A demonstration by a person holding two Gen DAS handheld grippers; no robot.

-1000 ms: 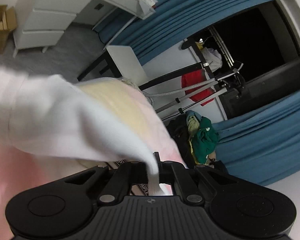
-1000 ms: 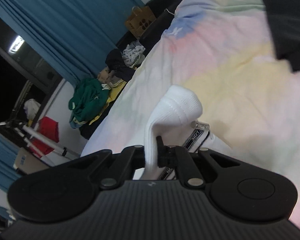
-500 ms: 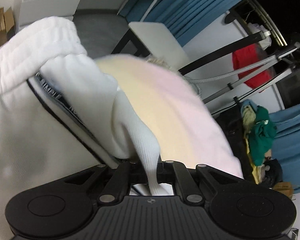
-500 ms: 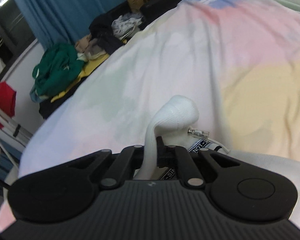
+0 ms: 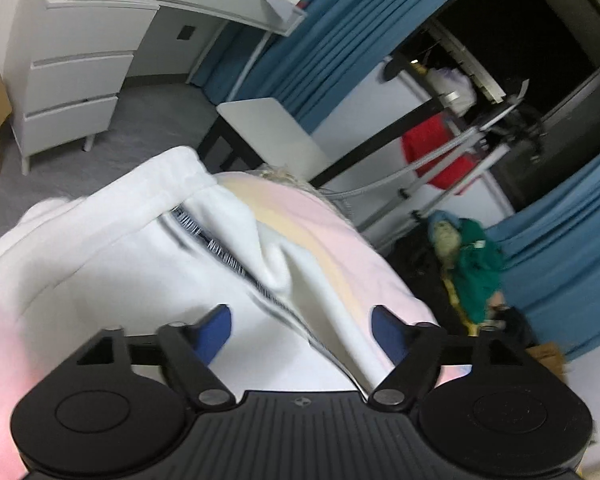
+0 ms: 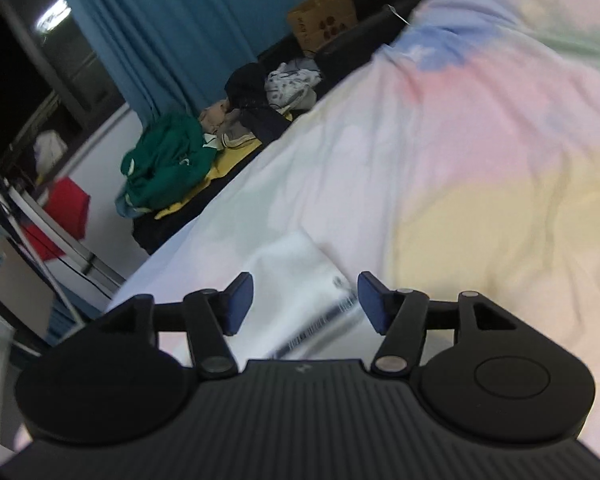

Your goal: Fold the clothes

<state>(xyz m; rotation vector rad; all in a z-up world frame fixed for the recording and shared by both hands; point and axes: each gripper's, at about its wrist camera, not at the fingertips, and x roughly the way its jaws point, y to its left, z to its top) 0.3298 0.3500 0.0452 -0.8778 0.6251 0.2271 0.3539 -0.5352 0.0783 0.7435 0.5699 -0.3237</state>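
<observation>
Left gripper [image 5: 300, 330] jaws wide apart, nothing clamped. Right gripper [image 6: 305, 302] likewise spread, empty. White sweatpants [image 5: 112, 264] lying on pastel bedspread [image 6: 480, 168], lettered side stripe [image 5: 224, 252] up, waistband bunched; probably laid flat ready for folding.

Left hand-held gripper [image 5: 300, 326]: matte black ribbed body, 2 round black side discs, black linkage arms with silver rivets, 2 blue finger pads [image 5: 214, 330], small white logo mark on body. Right hand-held gripper [image 6: 305, 302]: same black ribbed build, silver rivets, blue pads [image 6: 238, 300]
</observation>
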